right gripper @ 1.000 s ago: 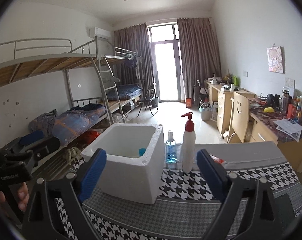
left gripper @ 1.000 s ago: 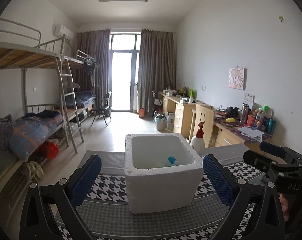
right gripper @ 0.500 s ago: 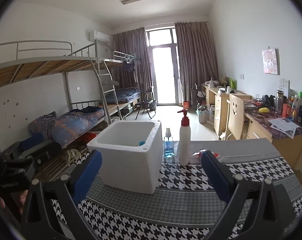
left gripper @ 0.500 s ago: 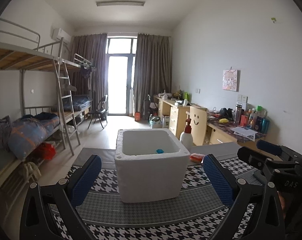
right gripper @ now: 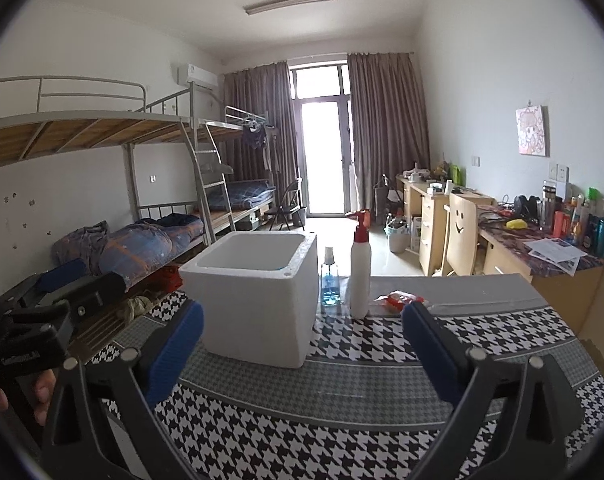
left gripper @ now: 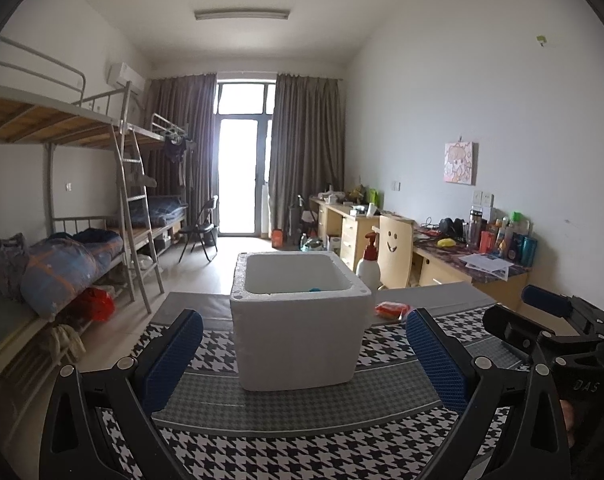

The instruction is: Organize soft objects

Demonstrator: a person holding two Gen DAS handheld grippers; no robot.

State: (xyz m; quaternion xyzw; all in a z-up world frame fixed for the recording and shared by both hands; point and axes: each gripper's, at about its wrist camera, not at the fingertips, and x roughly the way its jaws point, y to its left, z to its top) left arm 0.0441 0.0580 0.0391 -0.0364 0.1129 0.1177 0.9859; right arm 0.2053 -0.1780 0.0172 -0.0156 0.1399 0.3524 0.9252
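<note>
A white foam box (left gripper: 298,336) stands on the houndstooth tablecloth (left gripper: 302,440), and also shows in the right wrist view (right gripper: 258,304). A blue object (left gripper: 314,289) lies inside it, mostly hidden by the rim. A red-orange soft packet (left gripper: 390,309) lies right of the box, behind it, and shows in the right wrist view (right gripper: 399,300). My left gripper (left gripper: 302,360) is open and empty, in front of the box. My right gripper (right gripper: 302,354) is open and empty, in front of the box's right side.
A white pump bottle with red top (right gripper: 359,272) and a small blue spray bottle (right gripper: 329,282) stand right of the box. The other gripper shows at each view's edge (left gripper: 549,332) (right gripper: 42,312). Bunk beds (left gripper: 62,240) are left, desks (left gripper: 441,248) right.
Both grippers have pulled back from the box and dropped lower, so it looks smaller and its inside is less visible. Both stay open.
</note>
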